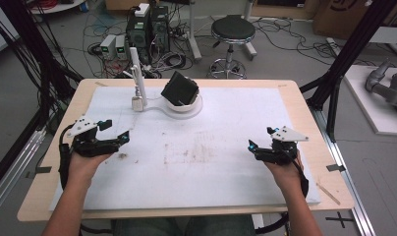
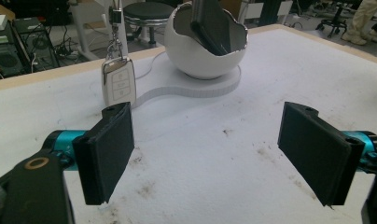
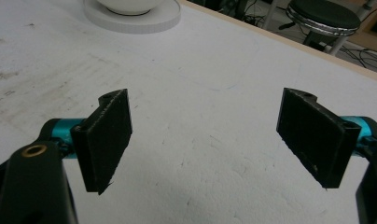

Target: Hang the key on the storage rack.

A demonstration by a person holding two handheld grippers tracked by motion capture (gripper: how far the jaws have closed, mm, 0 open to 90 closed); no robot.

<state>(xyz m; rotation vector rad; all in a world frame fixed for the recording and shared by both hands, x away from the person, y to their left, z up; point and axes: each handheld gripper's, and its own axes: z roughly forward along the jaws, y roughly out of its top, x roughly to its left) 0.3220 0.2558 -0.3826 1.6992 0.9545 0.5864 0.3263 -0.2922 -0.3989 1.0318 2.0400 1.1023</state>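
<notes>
On white mat [image 1: 196,162] — left gripper [image 1: 119,137], right gripper [image 1: 259,143], jaws wide apart

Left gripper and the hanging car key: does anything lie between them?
Nothing: from the open left gripper to the car key, the left gripper view shows bare, stained white mat.

Glossy white ceramic-looking bowl [image 2: 203,56], matt rough white foam mat [image 1: 226,162] w/ stains, wood-edged table [image 1: 304,113].

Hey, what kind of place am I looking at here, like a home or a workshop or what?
Most likely a robotics lab or research workshop: computer towers sit on the floor amid tangled cables, a grey robot arm lies off to the right, and black framing surrounds the table.
</notes>
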